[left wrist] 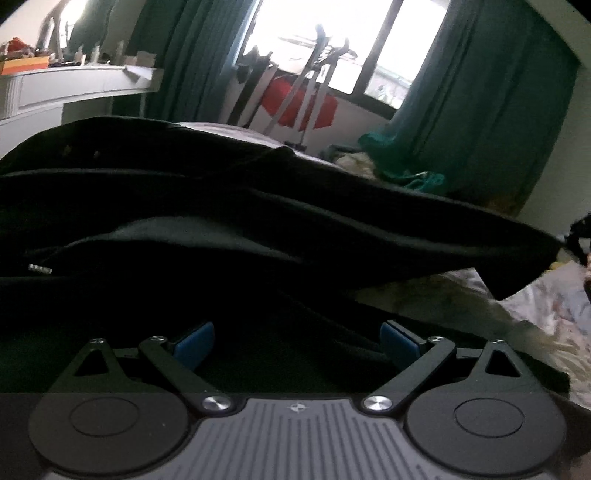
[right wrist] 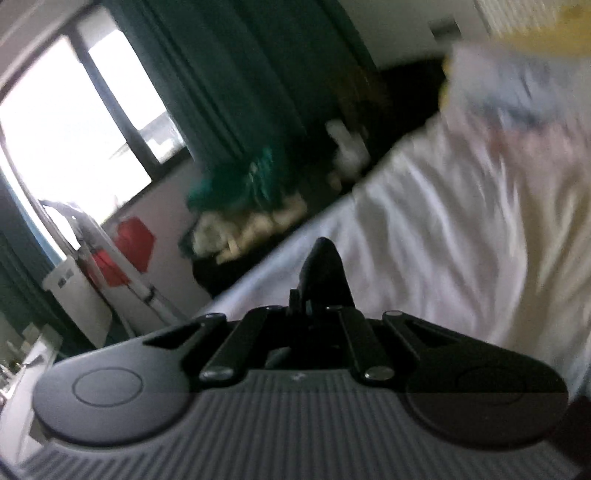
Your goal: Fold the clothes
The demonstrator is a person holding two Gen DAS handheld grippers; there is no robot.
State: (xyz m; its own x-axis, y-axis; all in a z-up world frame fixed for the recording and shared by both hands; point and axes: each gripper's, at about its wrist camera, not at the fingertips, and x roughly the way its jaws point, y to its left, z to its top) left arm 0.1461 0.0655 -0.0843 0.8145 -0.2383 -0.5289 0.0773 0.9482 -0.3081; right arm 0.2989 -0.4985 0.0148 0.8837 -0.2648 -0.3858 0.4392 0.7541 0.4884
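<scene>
A black garment (left wrist: 221, 221) lies bunched on the bed and fills most of the left wrist view. My left gripper (left wrist: 297, 341) is open, its blue pads (left wrist: 194, 343) wide apart, low over the near part of the black cloth. In the right wrist view, which is blurred, my right gripper (right wrist: 323, 273) is shut, and a small dark peak of black cloth (right wrist: 325, 254) rises between its fingertips. It is above the white bedsheet (right wrist: 461, 221).
A patterned bedsheet (left wrist: 546, 295) shows at the right. Behind are green curtains (left wrist: 461, 110), a bright window (left wrist: 314, 29), a drying rack with red cloth (left wrist: 295, 103), a white desk (left wrist: 74, 85) and a pile of green and pale clothes (right wrist: 251, 192).
</scene>
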